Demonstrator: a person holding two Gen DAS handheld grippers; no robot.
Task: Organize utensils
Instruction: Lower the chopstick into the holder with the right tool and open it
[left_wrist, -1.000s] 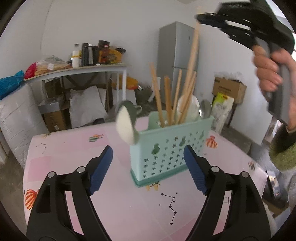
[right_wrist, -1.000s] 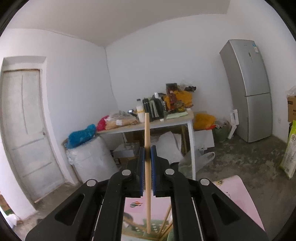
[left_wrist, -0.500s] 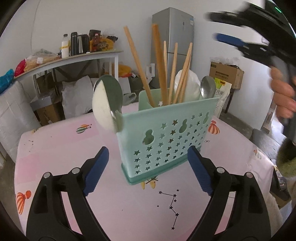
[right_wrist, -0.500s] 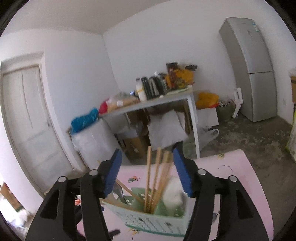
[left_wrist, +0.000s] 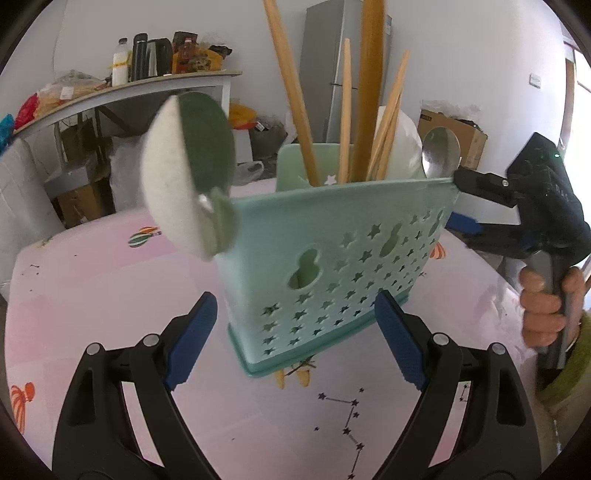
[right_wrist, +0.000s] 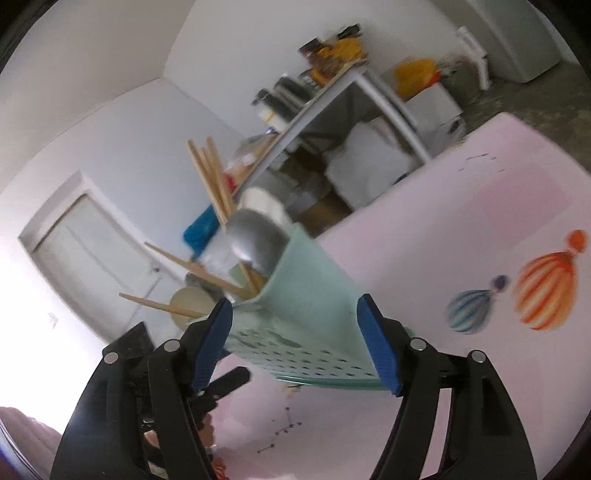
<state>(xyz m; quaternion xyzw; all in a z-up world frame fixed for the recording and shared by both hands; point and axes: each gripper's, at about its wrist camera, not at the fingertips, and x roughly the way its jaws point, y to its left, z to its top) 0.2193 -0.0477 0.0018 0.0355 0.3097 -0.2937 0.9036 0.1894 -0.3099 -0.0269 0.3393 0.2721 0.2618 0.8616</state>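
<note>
A mint-green perforated utensil basket (left_wrist: 332, 266) stands on the pink table (left_wrist: 110, 280). It holds several wooden chopsticks (left_wrist: 365, 92), a metal spoon (left_wrist: 441, 151), a white spoon (left_wrist: 400, 147) and a ladle (left_wrist: 188, 177) that hangs out at its left end. My left gripper (left_wrist: 295, 343) is open, its fingers on either side of the basket's near face. My right gripper (right_wrist: 299, 339) is open around the basket's right end (right_wrist: 314, 314); it shows in the left wrist view (left_wrist: 480, 206).
A white side table (left_wrist: 147, 88) with bottles and bags stands behind, with boxes and sacks under it. A grey fridge (left_wrist: 332, 55) and a cardboard box (left_wrist: 458, 136) stand at the back right. A white door (right_wrist: 88, 251) shows in the right wrist view.
My right gripper let go of a chopstick into the basket, opened, and came down to the basket's right end. My left gripper moved closer to the basket.
</note>
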